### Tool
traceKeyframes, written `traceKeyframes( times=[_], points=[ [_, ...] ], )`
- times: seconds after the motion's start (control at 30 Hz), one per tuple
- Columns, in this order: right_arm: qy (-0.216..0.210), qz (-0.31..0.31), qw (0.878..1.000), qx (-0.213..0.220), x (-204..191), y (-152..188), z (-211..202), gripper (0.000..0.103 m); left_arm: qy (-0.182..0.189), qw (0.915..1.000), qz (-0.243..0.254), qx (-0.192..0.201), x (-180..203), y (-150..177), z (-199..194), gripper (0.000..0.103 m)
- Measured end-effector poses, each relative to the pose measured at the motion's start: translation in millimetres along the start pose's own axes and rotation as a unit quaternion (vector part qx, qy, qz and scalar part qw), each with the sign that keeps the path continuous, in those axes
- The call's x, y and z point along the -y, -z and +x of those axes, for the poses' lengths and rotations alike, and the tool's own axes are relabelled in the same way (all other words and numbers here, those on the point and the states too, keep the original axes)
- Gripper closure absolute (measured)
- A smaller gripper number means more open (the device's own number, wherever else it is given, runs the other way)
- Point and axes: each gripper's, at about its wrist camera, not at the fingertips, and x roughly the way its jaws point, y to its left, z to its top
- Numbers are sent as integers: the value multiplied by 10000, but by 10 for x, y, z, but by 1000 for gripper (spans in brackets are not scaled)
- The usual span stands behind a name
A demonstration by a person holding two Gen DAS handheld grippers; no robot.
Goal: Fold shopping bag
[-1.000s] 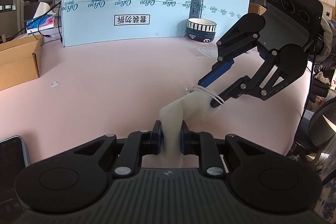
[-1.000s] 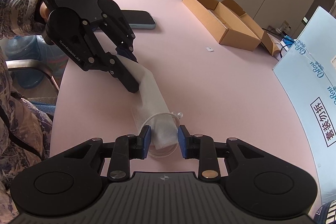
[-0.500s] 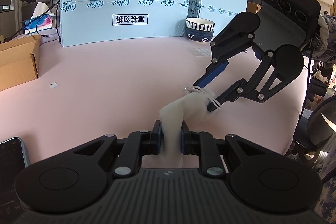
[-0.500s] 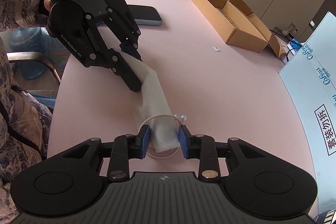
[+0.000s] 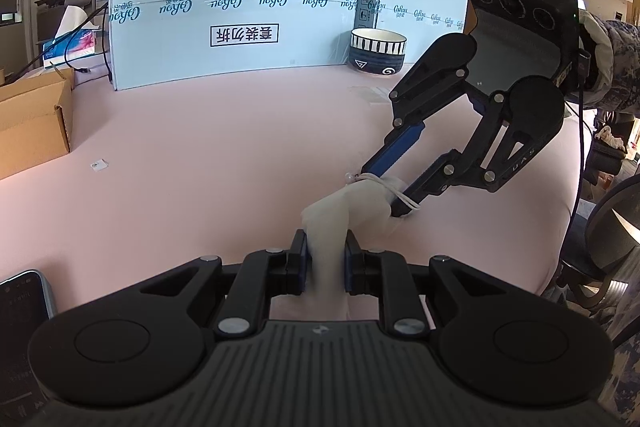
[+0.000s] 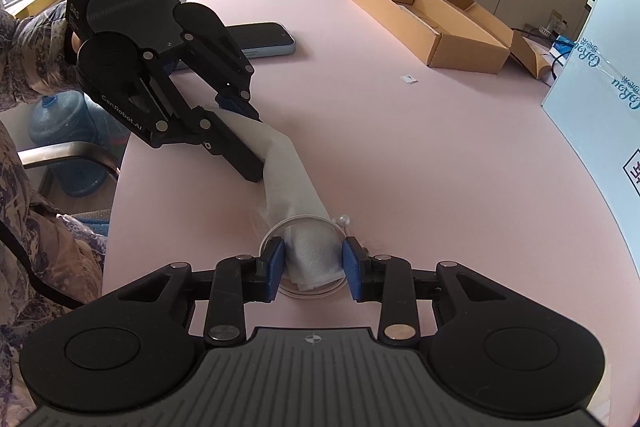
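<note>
1. since a second ago the right gripper [image 5: 394, 193] has drawn a little away from the left gripper [image 5: 325, 259], so the rolled white shopping bag [image 6: 294, 179] lies longer between them, with the pink table [image 6: 420, 155] under it.
2. left gripper's jaws stay pinched tight on one end of the roll, blue pads pressed into the cloth and lifting that end off the table.
3. right gripper's jaws are narrowly parted around the other end, blue pads [image 6: 276, 263] touching its sides; whether they squeeze it firmly i cannot tell.
4. a thin white cord loop [image 6: 304, 221] with a small bead circles the roll just ahead of the right fingertips.
5. a phone [image 6: 268, 45] lies behind the left gripper, an open cardboard box [image 6: 432, 23] farther off, a striped bowl [image 5: 378, 53] by the blue panel [image 5: 240, 27].
</note>
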Motion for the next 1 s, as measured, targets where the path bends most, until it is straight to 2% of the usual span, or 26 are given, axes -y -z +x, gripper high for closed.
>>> traceKeyframes(
  times=[0.1, 0.13, 0.17, 0.23, 0.33, 0.43, 0.47, 0.53, 0.57, 0.63, 0.7, 0.87, 0.93, 1.0],
  points=[
    [194, 216, 9995, 86, -84, 41, -26, 80, -81, 9999, -94, 12, 0, -31, 0, 87],
    [258, 287, 9992, 120, -117, 56, -38, 85, -129, 9998, -110, 45, -2, -41, -3, 87],
    [310, 336, 9988, 153, -141, 67, -47, 90, -171, 9997, -126, 115, -6, -54, -18, 87],
    [408, 419, 9980, 221, -185, 88, -64, 92, -147, 9994, -182, 269, -17, -85, -69, 86],
    [417, 747, 9958, 317, -161, 123, -97, 95, -388, 9967, -176, 692, 51, -142, -264, 86],
    [311, 1361, 9895, 386, -56, 152, -126, 96, -893, 9864, -93, 1374, 199, -163, -610, 86],
    [265, 1635, 9853, 428, -15, 166, -135, 96, -1072, 9802, -216, 1653, 236, -153, -751, 87],
    [135, 2095, 9761, 562, 55, 182, -147, 96, -1125, 9731, -457, 1957, 324, -126, -868, 87],
    [121, 2332, 9700, 669, 88, 194, -167, 96, -1062, 9726, -532, 2000, 384, -112, -852, 87],
    [206, 2662, 9605, 780, 128, 208, -197, 96, -811, 9780, -519, 1850, 512, -69, -690, 87],
    [111, 2923, 9527, 831, 161, 224, -203, 96, -669, 9835, -456, 1619, 639, -16, -433, 87],
    [-64, 3595, 9285, 925, 212, 312, -225, 96, -393, 9898, -417, 1302, 772, 52, -75, 87],
    [-179, 3855, 9170, 1011, 265, 350, -239, 96, -461, 9906, -298, 1254, 803, 56, -28, 87],
    [-228, 3931, 9133, 1043, 282, 353, -249, 96, -714, 9901, -240, 1185, 807, 43, 22, 87]
  ],
)
